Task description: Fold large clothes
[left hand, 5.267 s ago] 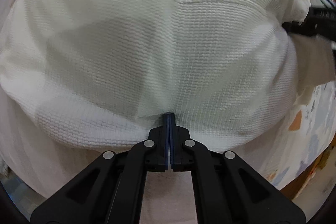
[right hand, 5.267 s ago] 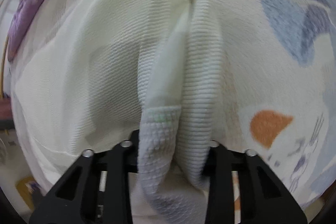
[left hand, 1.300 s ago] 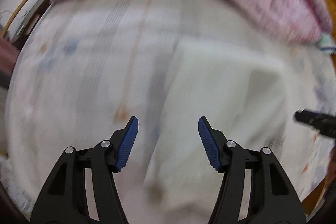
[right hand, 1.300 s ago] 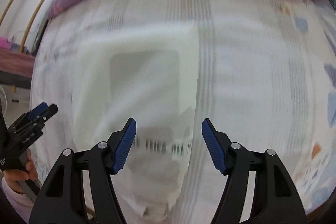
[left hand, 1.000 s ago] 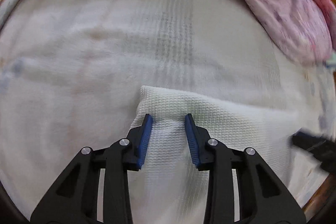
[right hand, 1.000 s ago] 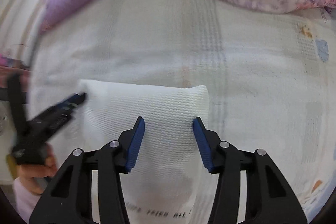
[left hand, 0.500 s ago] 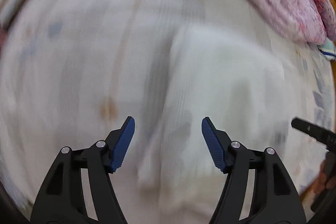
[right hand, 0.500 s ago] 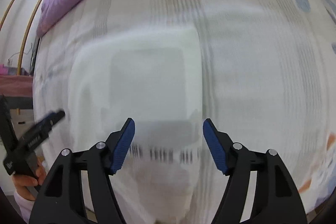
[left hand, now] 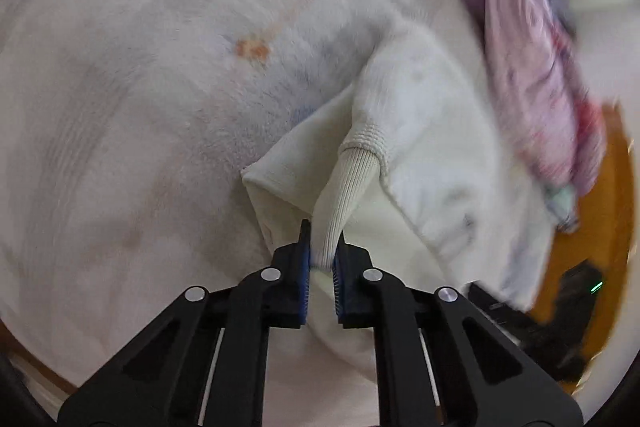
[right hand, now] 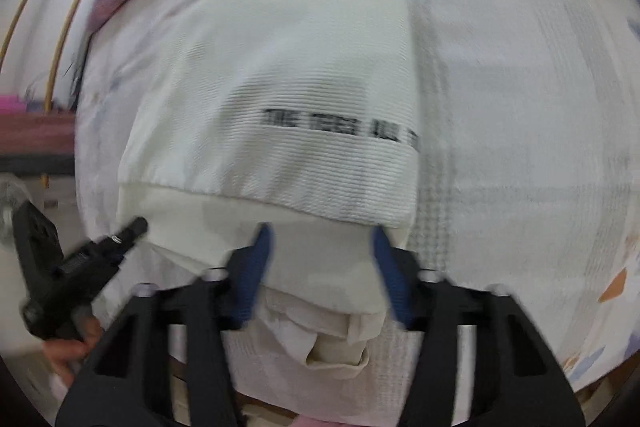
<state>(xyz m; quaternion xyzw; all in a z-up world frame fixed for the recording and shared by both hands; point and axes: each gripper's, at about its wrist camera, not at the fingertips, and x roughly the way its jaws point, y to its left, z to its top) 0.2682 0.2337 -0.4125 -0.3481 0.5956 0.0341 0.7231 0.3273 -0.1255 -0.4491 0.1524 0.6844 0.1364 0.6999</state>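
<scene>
From my remote seat the left gripper (left hand: 322,247) had just been closing and was clamped on the ribbed cuff (left hand: 348,183) of the white sweater (left hand: 436,131), the cuff pinched between the blue pads (left hand: 305,267) and pulled up toward the lens. The sweater lay folded on the pale printed bedsheet (left hand: 132,99), its body bunched to the right of the cuff; motion blur smeared the far edge, so I couldn't read how the layers stacked there. A purple-pink quilt (left hand: 532,67) ran along the upper right, partly cut off by the fisheye rim. The right gripper (right hand: 322,259) had just been closing too, but its jaws stood apart, straddling the lower edge of the sweater (right hand: 288,99) with the pads clear of the fabric as far as I could tell, though blur made contact hard to judge. Black lettering (right hand: 340,127) on the sweater was too smeared to read. In the right wrist view the left gripper (right hand: 120,235) showed at lower left, with part of a hand (right hand: 68,347) under it, mostly cropped. Crumpled cloth (right hand: 332,343) below the right fingers was unclear.
</scene>
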